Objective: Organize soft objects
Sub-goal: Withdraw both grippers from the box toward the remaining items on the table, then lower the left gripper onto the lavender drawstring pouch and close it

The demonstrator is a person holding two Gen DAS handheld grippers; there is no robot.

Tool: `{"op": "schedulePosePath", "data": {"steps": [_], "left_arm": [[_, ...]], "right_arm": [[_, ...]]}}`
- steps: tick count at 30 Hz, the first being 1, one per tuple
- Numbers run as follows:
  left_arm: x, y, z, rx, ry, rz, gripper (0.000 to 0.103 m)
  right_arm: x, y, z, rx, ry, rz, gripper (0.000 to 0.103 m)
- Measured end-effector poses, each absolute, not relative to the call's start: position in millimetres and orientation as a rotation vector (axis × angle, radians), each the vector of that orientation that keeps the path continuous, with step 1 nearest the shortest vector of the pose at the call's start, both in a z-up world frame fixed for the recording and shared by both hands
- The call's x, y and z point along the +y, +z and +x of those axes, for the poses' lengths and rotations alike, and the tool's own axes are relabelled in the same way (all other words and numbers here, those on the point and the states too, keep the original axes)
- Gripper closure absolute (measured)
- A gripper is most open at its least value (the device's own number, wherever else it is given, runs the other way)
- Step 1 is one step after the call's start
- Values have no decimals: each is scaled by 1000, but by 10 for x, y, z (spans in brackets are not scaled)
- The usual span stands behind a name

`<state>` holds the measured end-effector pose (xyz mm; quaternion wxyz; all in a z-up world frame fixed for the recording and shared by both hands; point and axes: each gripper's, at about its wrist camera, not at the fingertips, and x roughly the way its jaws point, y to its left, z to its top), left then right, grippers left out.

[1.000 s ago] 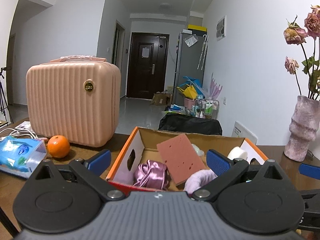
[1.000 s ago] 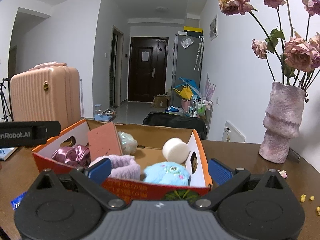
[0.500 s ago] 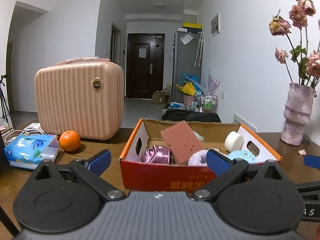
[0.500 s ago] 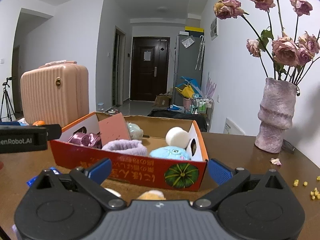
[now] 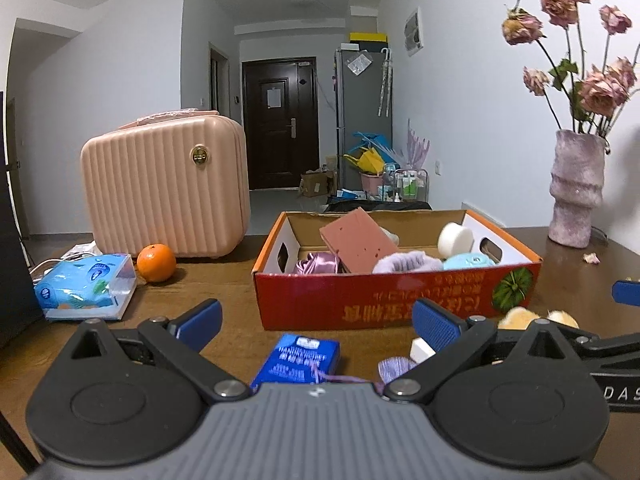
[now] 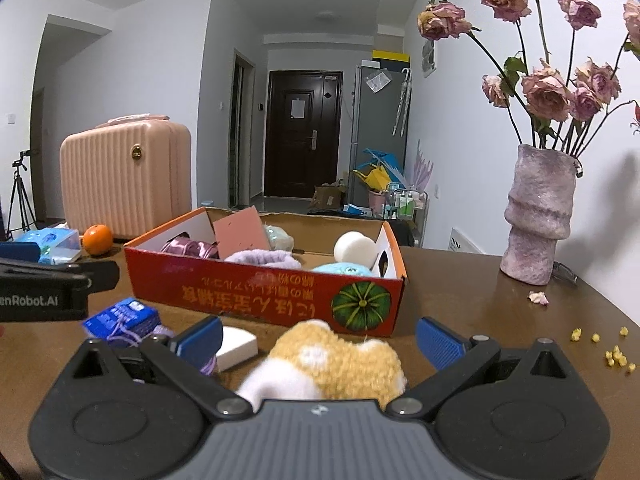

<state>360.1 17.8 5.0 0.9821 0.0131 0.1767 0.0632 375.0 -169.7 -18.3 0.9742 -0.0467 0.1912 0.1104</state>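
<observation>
Pink suitcase [image 5: 166, 188] stands upright, far left on the surface [image 5: 224, 280]. Orange [image 5: 156, 263] just beside its base. Vase [image 6: 538, 216] of dried roses [image 6: 548, 88] far right.

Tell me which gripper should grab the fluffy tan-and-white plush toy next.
Right. The right gripper is open with the fluffy tan-and-white plush toy between its fingers; the left gripper is open over a blue tissue packet.

Fuzzy plush toy [image 6: 336, 364] (matt), printed cardboard box [image 6: 280, 300], polished wooden table [image 6: 480, 304].

"enRobot.AI" (start cut off) on the left tongs [image 6: 40, 300].
</observation>
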Motion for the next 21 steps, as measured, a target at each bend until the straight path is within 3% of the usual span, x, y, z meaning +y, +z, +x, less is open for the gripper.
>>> {"op": "schedulePosePath", "data": {"steps": [21], "left_arm": [[114,-111,3099,416,77,53,0]], "right_arm": [[-1862,-290,3315,405,227,-81,0]]}}
